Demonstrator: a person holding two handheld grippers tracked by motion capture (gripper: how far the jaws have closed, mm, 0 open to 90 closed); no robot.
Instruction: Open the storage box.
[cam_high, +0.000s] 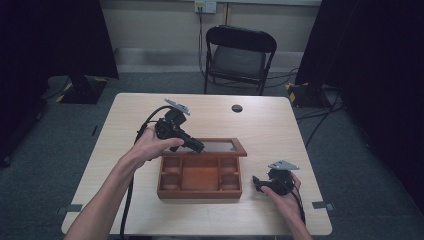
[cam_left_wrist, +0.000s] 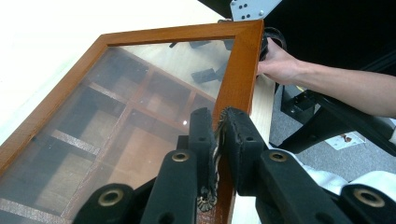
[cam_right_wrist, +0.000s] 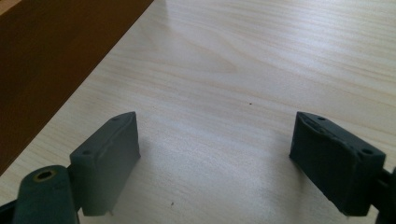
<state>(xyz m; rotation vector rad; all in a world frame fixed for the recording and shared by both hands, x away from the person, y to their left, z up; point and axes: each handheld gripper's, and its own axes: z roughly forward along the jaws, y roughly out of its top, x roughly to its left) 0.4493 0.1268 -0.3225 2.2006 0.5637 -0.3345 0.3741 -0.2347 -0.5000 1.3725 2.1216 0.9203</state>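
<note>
left gripper (cam_left_wrist: 217, 140): jaws pinched tight on the little metal clasp (cam_left_wrist: 212, 161) at the front edge of the glass lid (cam_left_wrist: 140, 84), lid held up | wooden box (cam_high: 200, 179): middle of table (cam_high: 280, 125), 1 lid raised | right gripper (cam_right_wrist: 215, 163): jaws wide, holding nothing, low over table beside box

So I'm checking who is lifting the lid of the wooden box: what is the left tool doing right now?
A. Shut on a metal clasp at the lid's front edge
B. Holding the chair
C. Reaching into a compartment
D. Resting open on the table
A: in the left gripper view the left tool is shut on the clasp at the edge of the glass lid, which is raised above the box.
</note>
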